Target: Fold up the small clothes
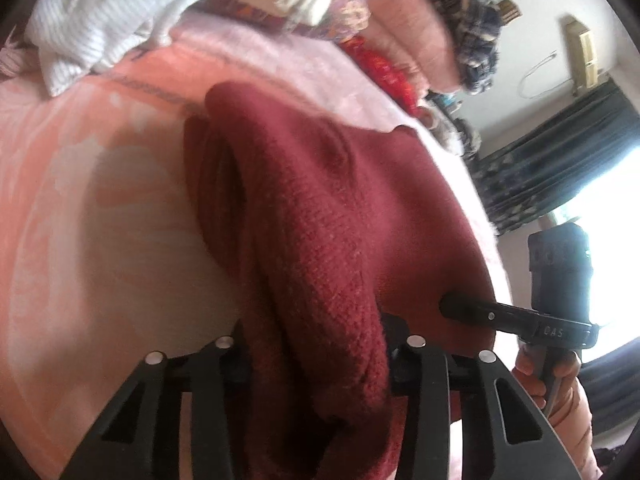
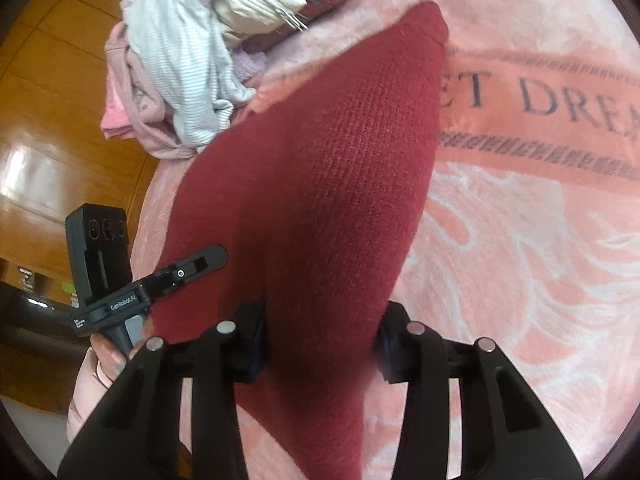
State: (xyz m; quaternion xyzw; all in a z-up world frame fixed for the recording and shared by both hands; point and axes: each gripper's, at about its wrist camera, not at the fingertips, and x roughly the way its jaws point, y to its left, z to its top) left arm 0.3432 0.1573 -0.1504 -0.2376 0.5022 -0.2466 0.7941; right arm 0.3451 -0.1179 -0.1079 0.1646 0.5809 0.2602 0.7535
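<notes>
A dark red knitted garment (image 1: pixel 320 216) is held up over the pink blanket (image 1: pixel 80 240). My left gripper (image 1: pixel 316 360) is shut on its near edge, the knit bunched between the fingers. My right gripper (image 2: pixel 320 344) is shut on another part of the same garment (image 2: pixel 320 160), which stretches away from it to a corner near the blanket's lettering. Each gripper shows in the other's view: the right one (image 1: pixel 452 306) at the garment's right edge, the left one (image 2: pixel 216 258) at its left edge.
A heap of white striped and pink clothes (image 2: pixel 176 72) lies at the blanket's (image 2: pixel 520 280) far left corner; it also shows in the left wrist view (image 1: pixel 100 20). Folded blankets and a plaid cloth (image 1: pixel 468 20) are stacked behind. A wooden wardrobe (image 2: pixel 52 120) stands at the left.
</notes>
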